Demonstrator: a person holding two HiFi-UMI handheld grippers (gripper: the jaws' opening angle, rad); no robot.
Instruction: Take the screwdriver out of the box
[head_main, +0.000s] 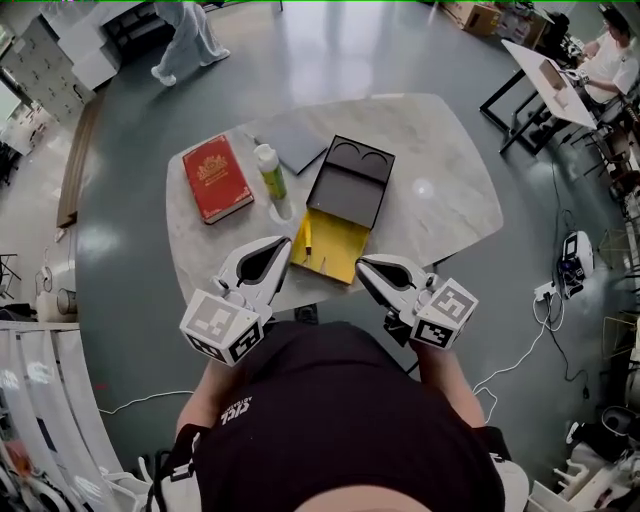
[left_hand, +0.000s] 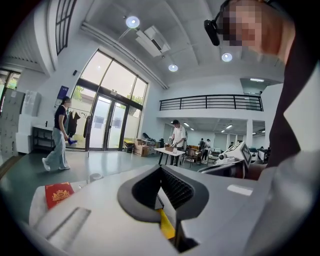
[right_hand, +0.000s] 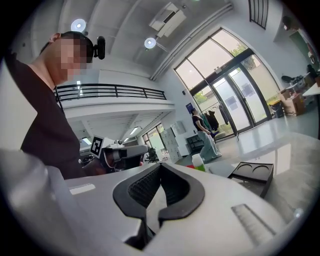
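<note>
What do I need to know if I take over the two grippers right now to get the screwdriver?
Left gripper: fingers shut, empty, by the box's near-left corner.
Right gripper: fingers shut, empty, by the box's near-right corner.
Box: open on the table, black lid tipped back, yellow inside.
Screwdriver: the thin dark tool on the left side of the yellow tray looks like it.
Done: the lid is open.
Left: open one gripper's fingers, reach in, grip the screwdriver and lift it out.
</note>
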